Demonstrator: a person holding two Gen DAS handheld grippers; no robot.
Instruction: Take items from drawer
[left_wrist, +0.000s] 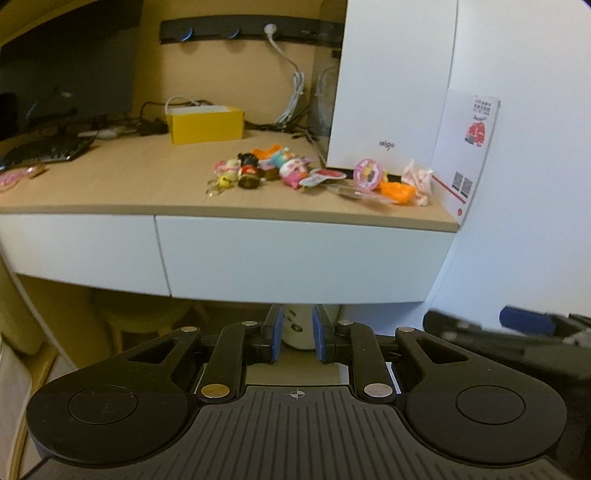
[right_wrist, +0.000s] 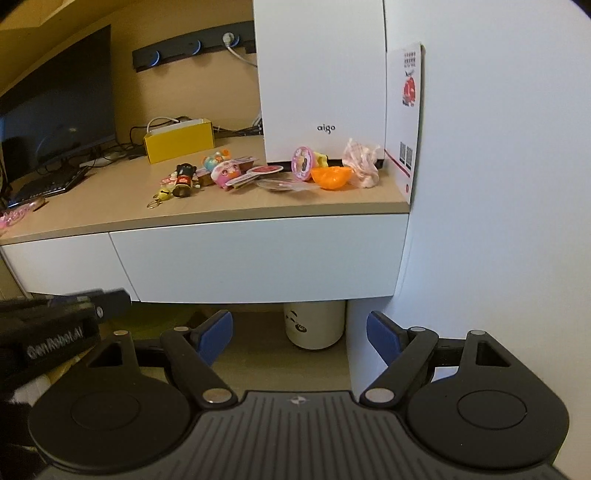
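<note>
While the drawer (right_wrist: 258, 254) sits shut, toys (right_wrist: 221, 171) lie above

Two drawers (left_wrist: 295, 258), one yellow box (left_wrist: 205, 125), one monitor (left_wrist: 66, 70).

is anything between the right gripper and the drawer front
Nothing visible does. The right gripper is open and empty, below the shut drawer, with clear space up to its front. The left gripper is off to the side.

You can read "aigo" in grey lettering low on the front of the tall white computer case (right_wrist: 321, 85). You can read "OwlRobot.ai" in white on the black body of the left gripper (right_wrist: 55, 338). Print on the white card (right_wrist: 404, 118) against the wall is illegible.
</note>
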